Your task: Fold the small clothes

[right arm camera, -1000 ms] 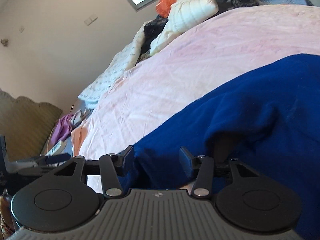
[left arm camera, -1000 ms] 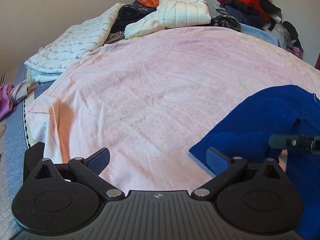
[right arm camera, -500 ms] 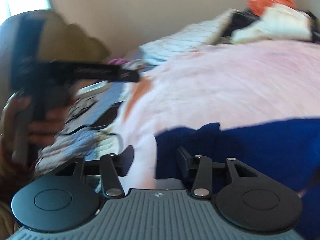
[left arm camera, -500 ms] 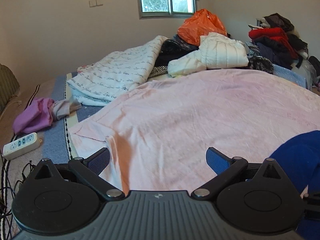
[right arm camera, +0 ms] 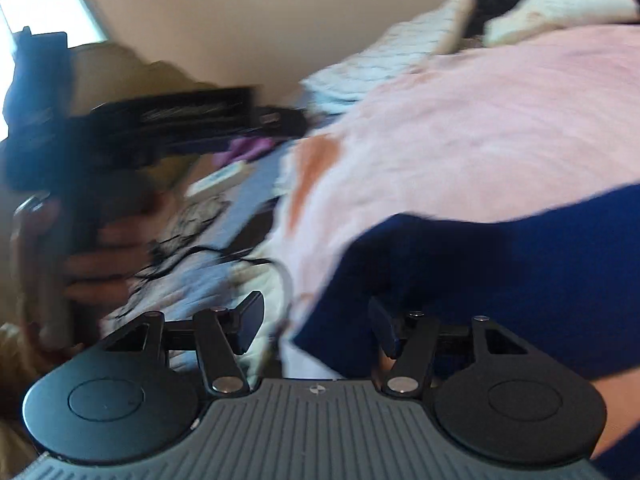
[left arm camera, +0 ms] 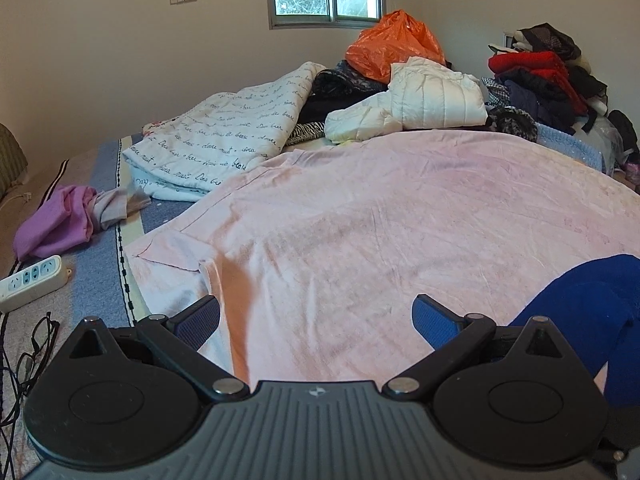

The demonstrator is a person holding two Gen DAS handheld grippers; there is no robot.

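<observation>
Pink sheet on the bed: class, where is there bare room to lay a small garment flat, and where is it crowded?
The widest bare patch is the middle of the pink sheet, bordered by the script-print quilt on the left, the white puffer jacket behind and the blue garment at the near right. The far edge and right corner are crowded with piled clothes.
</observation>
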